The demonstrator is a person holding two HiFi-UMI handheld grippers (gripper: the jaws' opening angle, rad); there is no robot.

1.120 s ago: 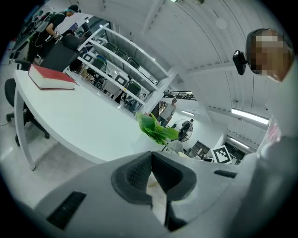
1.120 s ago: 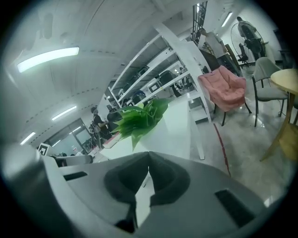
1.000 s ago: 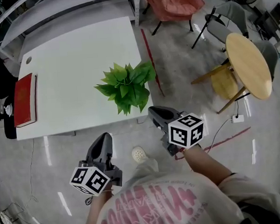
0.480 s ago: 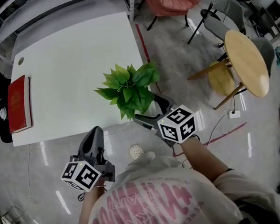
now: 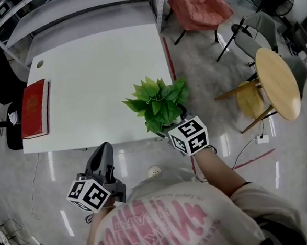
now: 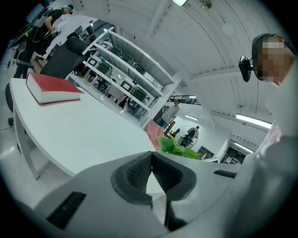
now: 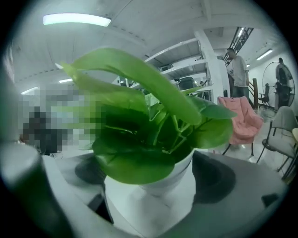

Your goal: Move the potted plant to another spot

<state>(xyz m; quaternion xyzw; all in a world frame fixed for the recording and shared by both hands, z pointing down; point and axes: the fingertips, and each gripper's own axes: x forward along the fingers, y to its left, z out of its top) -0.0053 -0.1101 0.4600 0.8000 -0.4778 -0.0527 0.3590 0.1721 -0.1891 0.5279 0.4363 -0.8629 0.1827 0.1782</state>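
**Two claws, one spread round the pot**

Two claws are out in front of the person, at the near edge of the white table (image 5: 88, 92). The potted plant (image 5: 160, 103) stands at the table's near right corner, close to the edge, its green leaves fanning out over its white pot (image 7: 153, 200).

The right claw (image 7: 151, 179) reaches in from the near side, and its jaws have just been opening. They now stand wide apart with the pot between them. One dark pad lies to each side of the pot, and neither presses on it.

The left claw (image 5: 103, 150) hangs over the floor (image 5: 57, 168) just short of the table's near edge, well to the left of the plant. Its jaws are pressed together with nothing in them.

On the table's left side lies a red book (image 5: 33, 108), well apart from the plant. A pink chair (image 5: 200, 6) stands beyond the far right corner.
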